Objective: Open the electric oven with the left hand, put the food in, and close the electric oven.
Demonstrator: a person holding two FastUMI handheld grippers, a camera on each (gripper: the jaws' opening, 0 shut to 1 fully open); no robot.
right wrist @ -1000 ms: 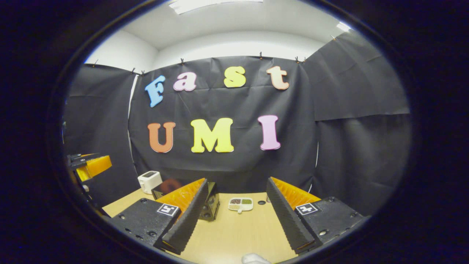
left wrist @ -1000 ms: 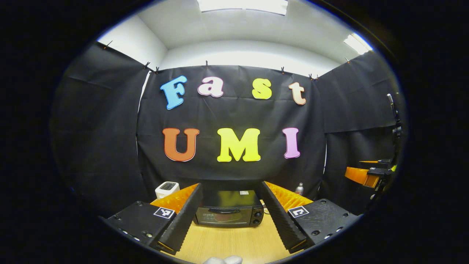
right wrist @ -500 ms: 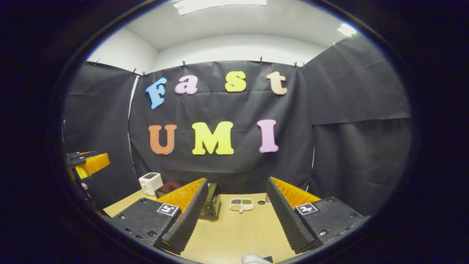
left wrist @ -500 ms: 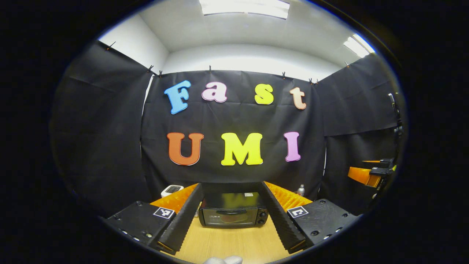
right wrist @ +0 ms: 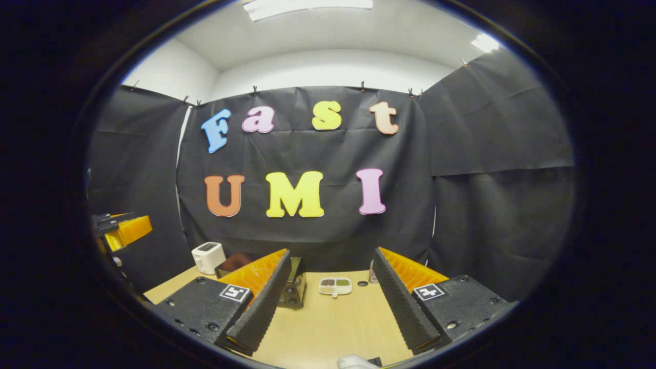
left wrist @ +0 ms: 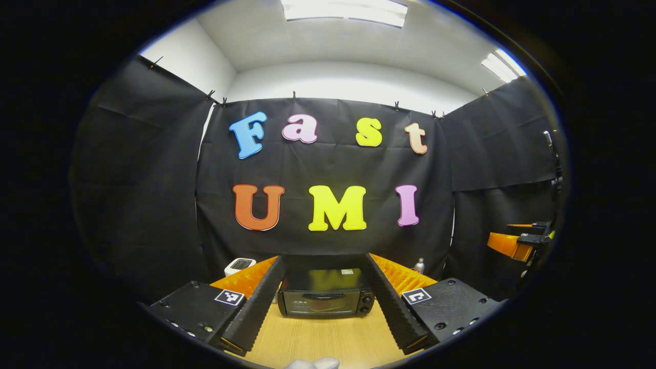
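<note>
Jaws on both your grippers gape, holding nothing; the toaster oven [left wrist: 323,297] stands shut; its stiff door handle [left wrist: 319,295] suits a pinch.

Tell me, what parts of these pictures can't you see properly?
- Black electric oven, left gripper view: its door glass is dark, so its inside cannot be made out.
- The same oven, right gripper view: mostly hidden behind the right gripper.
- Small white divided food tray, right gripper view: too small to tell the food.
- White toaster-like box, left gripper view: partly hidden behind the left gripper.

Black oven [left wrist: 324,297], door shut, upright on table [left wrist: 328,338]
</note>
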